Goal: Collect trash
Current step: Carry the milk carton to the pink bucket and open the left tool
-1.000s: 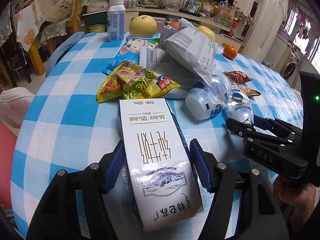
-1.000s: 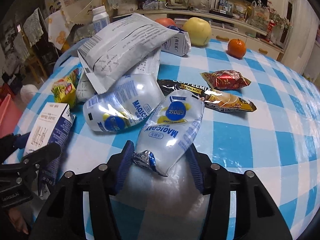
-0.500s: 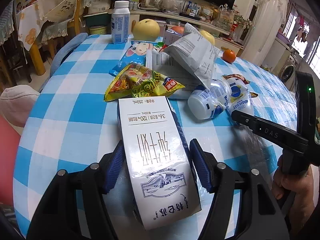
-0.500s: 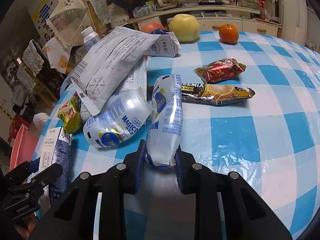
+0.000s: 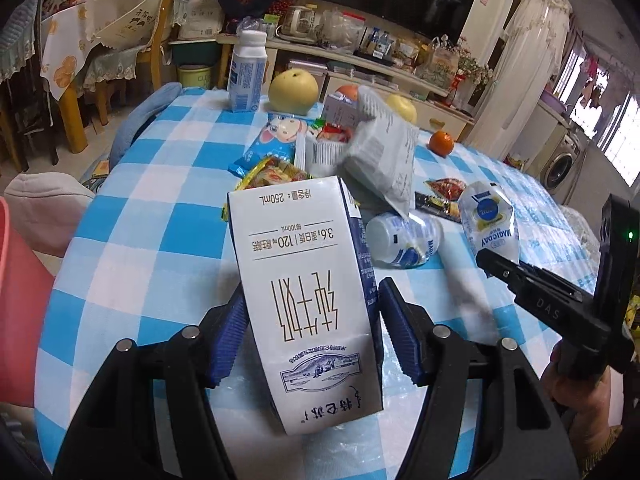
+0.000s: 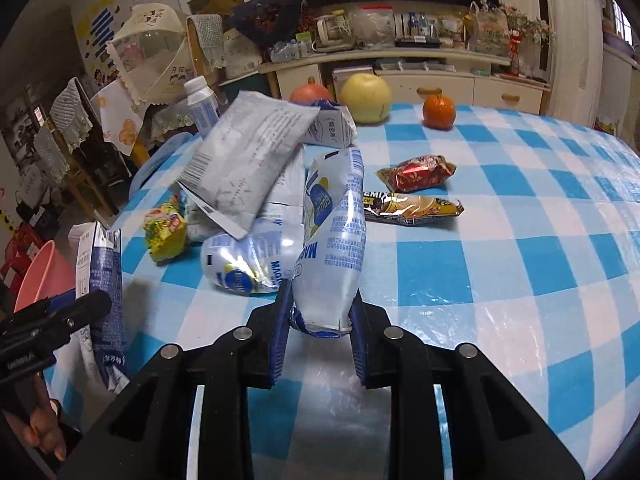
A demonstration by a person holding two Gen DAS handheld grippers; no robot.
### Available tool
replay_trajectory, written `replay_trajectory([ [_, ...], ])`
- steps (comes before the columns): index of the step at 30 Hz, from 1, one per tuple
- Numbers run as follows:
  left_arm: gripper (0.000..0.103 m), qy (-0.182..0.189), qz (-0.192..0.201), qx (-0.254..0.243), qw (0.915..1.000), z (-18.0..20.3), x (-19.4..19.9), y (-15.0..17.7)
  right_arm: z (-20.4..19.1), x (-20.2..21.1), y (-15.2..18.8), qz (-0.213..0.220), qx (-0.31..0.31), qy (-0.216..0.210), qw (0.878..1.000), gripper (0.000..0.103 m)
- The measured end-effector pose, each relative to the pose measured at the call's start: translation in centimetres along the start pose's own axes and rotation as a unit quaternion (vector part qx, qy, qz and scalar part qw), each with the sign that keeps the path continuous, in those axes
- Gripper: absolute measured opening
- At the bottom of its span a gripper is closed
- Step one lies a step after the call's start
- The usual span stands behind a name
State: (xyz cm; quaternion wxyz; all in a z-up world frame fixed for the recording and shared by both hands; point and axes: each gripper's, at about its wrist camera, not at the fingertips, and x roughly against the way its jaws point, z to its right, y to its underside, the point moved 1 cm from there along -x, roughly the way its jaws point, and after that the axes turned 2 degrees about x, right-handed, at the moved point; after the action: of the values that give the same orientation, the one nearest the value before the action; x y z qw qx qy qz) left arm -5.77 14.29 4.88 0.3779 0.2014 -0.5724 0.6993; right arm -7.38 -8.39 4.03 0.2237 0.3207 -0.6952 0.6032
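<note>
My left gripper (image 5: pixel 308 332) is shut on a white and blue 250 mL milk carton (image 5: pixel 308 288) and holds it lifted above the checked table (image 5: pixel 132 216). My right gripper (image 6: pixel 320 320) is shut on a white and blue Magicday pouch (image 6: pixel 332 248), held upright off the table; the pouch also shows in the left wrist view (image 5: pixel 490 220). A second similar pouch (image 6: pixel 248 268) lies on the cloth below it. The carton shows at the left of the right wrist view (image 6: pixel 100 280).
On the table lie a grey mailer bag (image 6: pixel 248 160), a yellow snack wrapper (image 6: pixel 166 232), a red wrapper (image 6: pixel 416 172), a coffee-mix sachet (image 6: pixel 412 208), a small carton (image 6: pixel 330 128), a milk bottle (image 5: pixel 246 74), pears and an orange (image 6: pixel 439 112). A pink bin (image 6: pixel 36 276) stands left of the table.
Both grippers have risen. The right one closed on the pouch and lifted it upright. The left one lifted the carton off the cloth.
</note>
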Motion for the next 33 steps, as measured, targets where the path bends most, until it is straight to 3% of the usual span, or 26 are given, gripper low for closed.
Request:
replay_trajectory([
  [10,0.064,0.021,0.037,0.044,0.9981,-3.1,3.5,-0.9,-6.3,3.0,-0.6,0.026,0.048,-0.043,0.998,0.028],
  [18,0.064,-0.001,0.094,0.105,0.9900,-8.8,7.8,-2.0,-16.4,3.4,-0.4,0.020,0.135,-0.110,0.984,0.028],
  [23,0.064,-0.060,0.141,0.158,0.9756,-14.7,11.0,-2.2,-23.8,2.9,-0.4,0.014,0.186,-0.165,0.968,0.028],
  [26,0.064,-0.122,0.160,0.199,0.9592,-19.2,12.7,-1.7,-28.7,2.4,-0.4,0.010,0.218,-0.195,0.956,0.028],
  [30,0.064,-0.168,0.162,0.254,0.9385,-24.1,13.6,-0.9,-34.3,1.0,-0.4,0.001,0.254,-0.225,0.941,0.028],
  [33,0.064,-0.186,0.158,0.282,0.9277,-26.6,13.6,-0.4,-37.9,-0.4,-0.4,-0.010,0.278,-0.239,0.930,0.028],
])
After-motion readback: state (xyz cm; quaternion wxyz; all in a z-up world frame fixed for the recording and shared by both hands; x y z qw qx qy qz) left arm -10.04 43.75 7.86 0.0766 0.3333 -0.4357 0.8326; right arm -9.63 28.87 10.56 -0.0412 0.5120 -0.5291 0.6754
